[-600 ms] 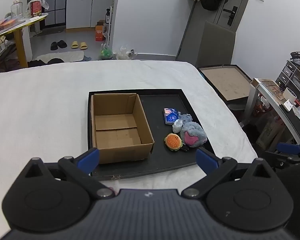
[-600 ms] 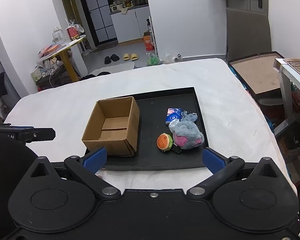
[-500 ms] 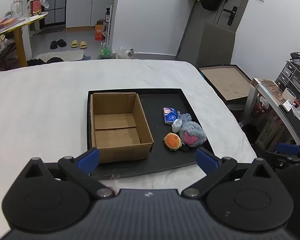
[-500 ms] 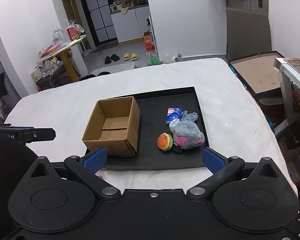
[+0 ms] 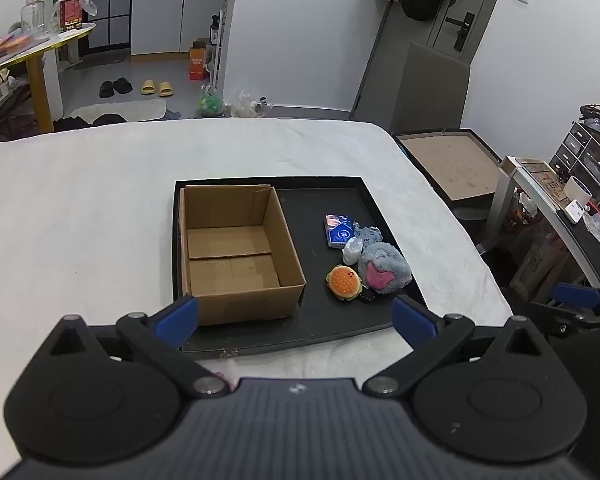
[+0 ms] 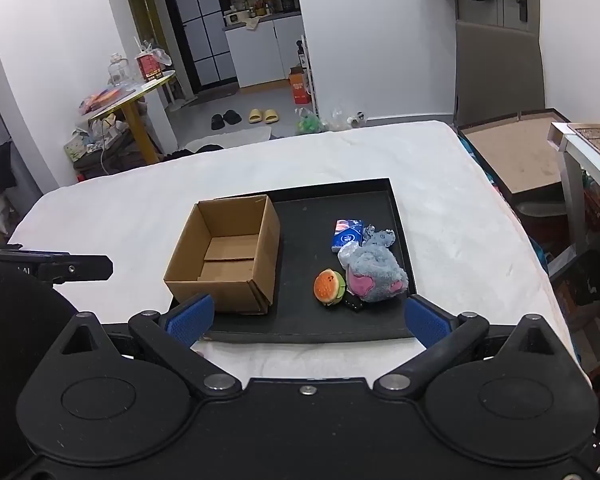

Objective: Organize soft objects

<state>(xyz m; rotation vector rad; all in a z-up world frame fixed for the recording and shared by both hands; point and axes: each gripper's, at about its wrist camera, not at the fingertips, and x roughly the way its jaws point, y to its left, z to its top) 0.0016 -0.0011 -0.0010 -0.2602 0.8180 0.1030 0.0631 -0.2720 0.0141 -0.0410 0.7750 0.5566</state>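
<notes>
An open, empty cardboard box (image 5: 236,252) (image 6: 228,256) stands on the left half of a black tray (image 5: 320,200) (image 6: 340,328). On the tray's right half lie a grey and pink plush toy (image 5: 384,268) (image 6: 374,272), an orange burger plush (image 5: 343,282) (image 6: 329,286), a blue tissue pack (image 5: 337,231) (image 6: 347,235) and a small crumpled clear wrapper (image 5: 352,249). My left gripper (image 5: 296,320) and my right gripper (image 6: 306,320) are both open and empty, held above the near edge of the tray, apart from all objects.
The tray lies on a white bed (image 5: 80,208) (image 6: 460,216). A brown framed board (image 5: 448,164) and a cluttered desk (image 5: 560,200) stand to the right. A yellow table (image 5: 36,48), slippers and kitchen cabinets are beyond the bed.
Both views shift only slightly; the tray and its objects sit a little lower in the right wrist view. Nothing was taken hold of or moved on the tray.
</notes>
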